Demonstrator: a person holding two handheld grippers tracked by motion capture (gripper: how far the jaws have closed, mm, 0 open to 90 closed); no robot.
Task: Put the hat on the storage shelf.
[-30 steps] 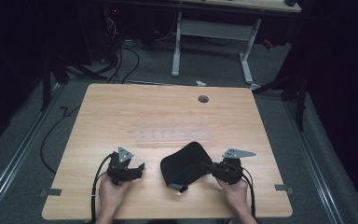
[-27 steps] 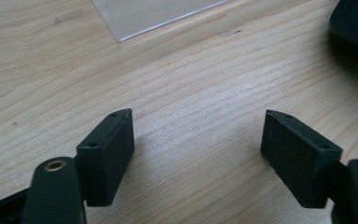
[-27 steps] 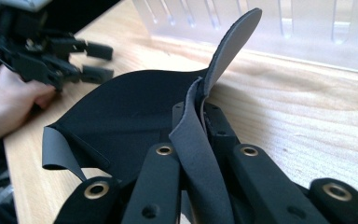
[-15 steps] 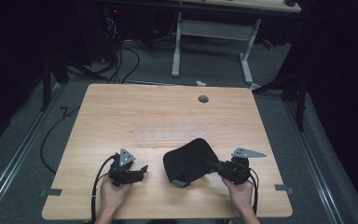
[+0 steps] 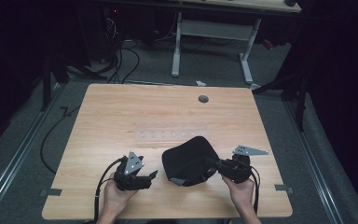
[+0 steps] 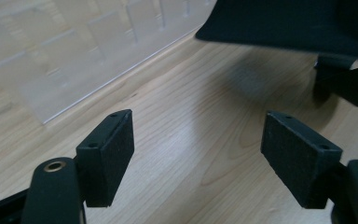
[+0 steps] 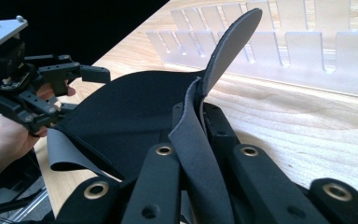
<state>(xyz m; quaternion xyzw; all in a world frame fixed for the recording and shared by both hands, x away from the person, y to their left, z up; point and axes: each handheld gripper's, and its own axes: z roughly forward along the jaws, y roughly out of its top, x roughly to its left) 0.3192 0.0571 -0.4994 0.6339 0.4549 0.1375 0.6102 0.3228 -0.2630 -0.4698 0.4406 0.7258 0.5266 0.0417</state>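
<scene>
A black, floppy mouse pad (image 5: 186,156) hangs just above the wooden table (image 5: 135,112), bent upward. My right gripper (image 5: 213,164) is shut on its right edge. In the right gripper view the jaws (image 7: 198,122) pinch the pad's (image 7: 121,112) grey underside, and a corner curls up past them. To the pad's left, my left gripper (image 5: 152,177) stands open with nothing between its pads (image 6: 107,151), facing the pad (image 6: 298,23). It is held in a hand near the table's front edge (image 7: 77,73).
A clear slotted acrylic rack (image 5: 170,136) lies on the table just behind the pad (image 6: 74,46) (image 7: 284,51). A round grommet hole (image 5: 203,99) sits at the table's far side. Cables and a second desk's legs (image 5: 177,46) stand on the floor beyond.
My left gripper has lifted a little and edged right toward the pad. The pad has tilted up slightly in the right gripper, which has hardly moved.
</scene>
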